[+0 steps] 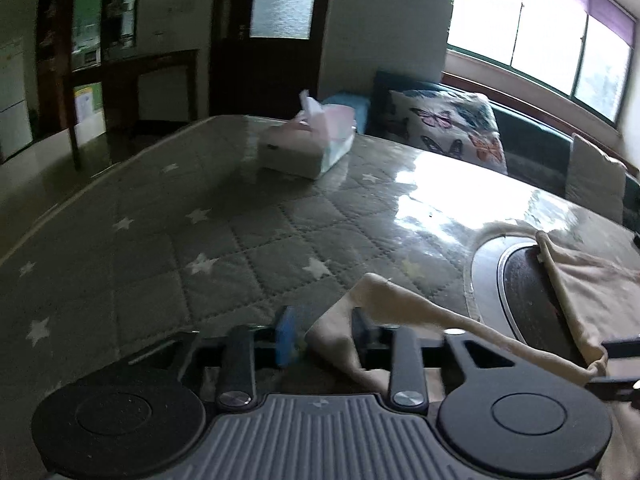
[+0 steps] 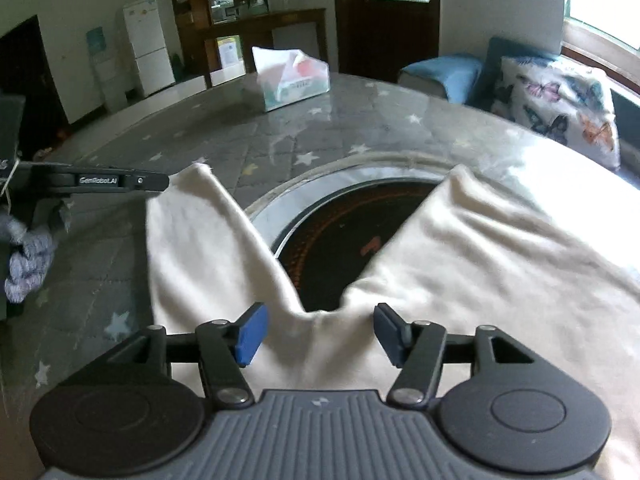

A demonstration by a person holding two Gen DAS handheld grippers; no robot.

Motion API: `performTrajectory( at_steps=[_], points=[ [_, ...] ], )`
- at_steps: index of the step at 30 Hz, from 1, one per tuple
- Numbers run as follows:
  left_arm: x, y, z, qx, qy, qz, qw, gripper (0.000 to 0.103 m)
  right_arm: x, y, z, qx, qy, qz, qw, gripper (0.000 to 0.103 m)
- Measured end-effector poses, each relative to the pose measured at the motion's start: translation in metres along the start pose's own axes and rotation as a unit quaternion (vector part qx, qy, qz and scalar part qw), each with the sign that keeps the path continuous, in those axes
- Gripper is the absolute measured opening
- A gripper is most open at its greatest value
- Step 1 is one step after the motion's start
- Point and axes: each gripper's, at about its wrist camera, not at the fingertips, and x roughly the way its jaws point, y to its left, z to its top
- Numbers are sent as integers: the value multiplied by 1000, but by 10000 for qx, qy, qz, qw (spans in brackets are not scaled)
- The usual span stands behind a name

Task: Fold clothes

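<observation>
A cream garment with two leg-like parts lies on the table over a round dark cooktop. My right gripper is open, its blue pads either side of the garment's crotch. My left gripper stands open around a fold of the cream garment, which drapes over its right finger; the pads are not closed on the cloth. In the right wrist view the left gripper shows from the side at the tip of the garment's left leg.
The table has a grey quilted star cover under glass. A tissue box stands at its far side. A butterfly pillow lies on a sofa by the window. A grey knotted rope hangs at the left.
</observation>
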Motion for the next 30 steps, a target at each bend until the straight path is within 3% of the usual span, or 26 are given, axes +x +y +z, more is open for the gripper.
performTrajectory(
  at_steps=[3, 7, 10, 13, 15, 16, 22, 24, 30],
  points=[
    [-8, 2, -2, -141, 72, -93, 9998, 38, 3, 8, -1, -131, -13, 120, 9998, 70],
    [-12, -1, -3, -170, 119, -247, 9995, 37, -13, 16, 0, -257, -189, 132, 9994, 70],
    [-4, -6, -3, -148, 233, -252, 9993, 34, -27, 22, -5, -391, -91, 128, 9991, 70],
    [1, -8, -3, -167, 252, -264, 9992, 22, -40, 33, -17, -637, 70, 282, 9975, 70],
    [3, -8, -4, -177, 241, -275, 9992, 8, -46, 42, -27, -770, 164, 388, 9961, 70],
    [4, -8, -4, -185, 230, -278, 9992, 7, -49, 47, -32, -814, 196, 447, 9955, 70],
    [-9, -11, 8, -227, -152, -434, 9987, 3, -55, 67, -56, -939, 322, 521, 9937, 70],
    [-17, -18, 15, -189, -345, -524, 9979, 3, -55, 73, -63, -994, 299, 523, 9932, 76],
    [-40, -47, 32, -44, -641, -924, 9936, 3, -61, 85, -72, -1139, 121, 484, 9922, 74]
  ],
)
